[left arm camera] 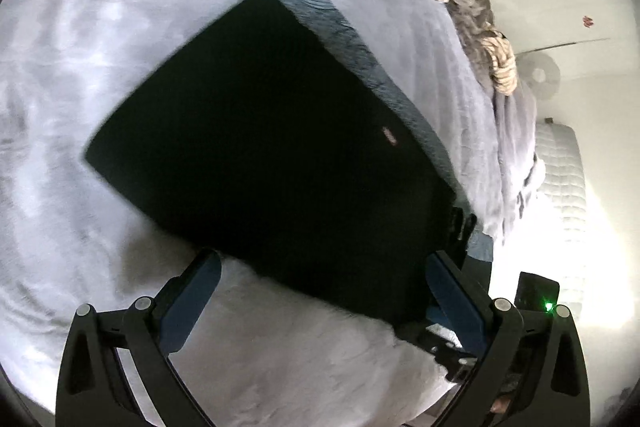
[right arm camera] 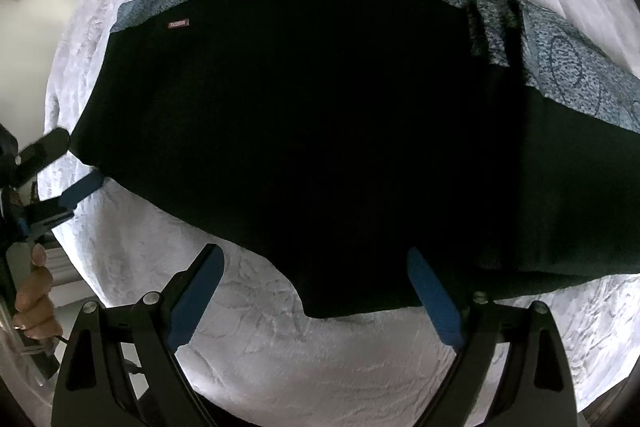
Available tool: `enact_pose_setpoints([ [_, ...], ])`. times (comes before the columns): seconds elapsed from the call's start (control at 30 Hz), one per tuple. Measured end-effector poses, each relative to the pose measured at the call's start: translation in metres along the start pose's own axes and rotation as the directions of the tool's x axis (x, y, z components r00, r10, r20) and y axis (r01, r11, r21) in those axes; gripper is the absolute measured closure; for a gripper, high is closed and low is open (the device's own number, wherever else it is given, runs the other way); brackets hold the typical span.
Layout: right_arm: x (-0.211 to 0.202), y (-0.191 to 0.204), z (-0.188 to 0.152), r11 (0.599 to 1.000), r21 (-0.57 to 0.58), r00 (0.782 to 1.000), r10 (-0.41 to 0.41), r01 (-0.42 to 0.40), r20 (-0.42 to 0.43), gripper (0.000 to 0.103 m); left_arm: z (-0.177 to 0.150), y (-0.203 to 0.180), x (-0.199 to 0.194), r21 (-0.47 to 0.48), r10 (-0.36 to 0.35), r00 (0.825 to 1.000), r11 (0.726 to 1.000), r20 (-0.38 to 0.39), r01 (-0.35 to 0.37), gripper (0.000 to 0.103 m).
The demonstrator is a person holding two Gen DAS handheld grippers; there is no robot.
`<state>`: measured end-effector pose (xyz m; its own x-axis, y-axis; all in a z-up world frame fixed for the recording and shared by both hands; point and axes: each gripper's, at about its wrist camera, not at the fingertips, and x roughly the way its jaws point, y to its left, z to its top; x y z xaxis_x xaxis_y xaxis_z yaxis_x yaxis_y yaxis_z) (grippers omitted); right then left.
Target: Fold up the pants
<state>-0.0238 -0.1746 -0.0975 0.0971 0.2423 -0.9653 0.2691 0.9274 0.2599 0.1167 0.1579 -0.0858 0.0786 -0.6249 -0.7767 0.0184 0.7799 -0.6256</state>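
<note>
Both grippers have their blue-padded fingers spread wide with nothing between them. Seen from its own camera, the left gripper hangs low over the bed, its two fingers straddling the near edge of the pants; the right-hand pad lies over or just beside a corner of the dark cloth, though whether it touches cannot be told, while the left-hand one is over bare blanket. The right gripper is likewise parted, its fingers reaching toward the curved near hem of the pants, the pads sitting just short of the fabric over the pale cover.

From the right wrist view the left gripper enters at the far left edge, its fingers apart at the end of the garment, and the hand that carries it is wrapped around the handle below, fingers curled.

The pants are black and lie flat and folded on a pale grey plush blanket that covers the bed. A small red label shows near one edge. A blue patterned cloth peeps out along the far side of the pants, beneath them. Beyond the blanket's edge, in the left wrist view, sit a bundle of cream and brown fabric and a white quilted mattress side.
</note>
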Motion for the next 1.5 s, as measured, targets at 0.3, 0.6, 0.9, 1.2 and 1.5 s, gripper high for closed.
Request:
enact_pose_setpoints([
  [0.3, 0.002, 0.001, 0.002, 1.000, -0.012, 1.000, 0.007, -0.007, 0.001, 0.009, 0.004, -0.029, 0.033, -0.057, 0.060, 0.997, 0.997, 0.051, -0.057, 0.000],
  [0.6, -0.017, -0.006, 0.008, 0.999, -0.009, 0.998, 0.034, -0.034, 0.047, 0.009, 0.002, -0.057, 0.050, 0.029, 0.264, 0.961, 0.963, 0.080, -0.267, 0.019],
  [0.9, -0.056, 0.007, 0.055, 0.994, -0.056, 0.991, 0.099, -0.094, 0.091, 0.009, -0.006, -0.087, 0.056, 0.194, 0.500, 0.846, 0.825, 0.183, -0.530, 0.064],
  [1.2, -0.082, 0.087, 0.124, 0.944, -0.237, 0.971, 0.240, -0.230, 0.012, 0.009, -0.061, -0.145, 0.098, 0.485, 0.622, 0.594, 0.363, 0.509, -0.796, 0.064],
  [1.5, -0.027, 0.196, 0.146, 0.854, -0.458, 0.955, 0.133, -0.247, -0.267, 0.017, -0.076, -0.145, 0.099, 0.487, 0.615, 0.561, 0.308, 0.554, -0.818, 0.064],
])
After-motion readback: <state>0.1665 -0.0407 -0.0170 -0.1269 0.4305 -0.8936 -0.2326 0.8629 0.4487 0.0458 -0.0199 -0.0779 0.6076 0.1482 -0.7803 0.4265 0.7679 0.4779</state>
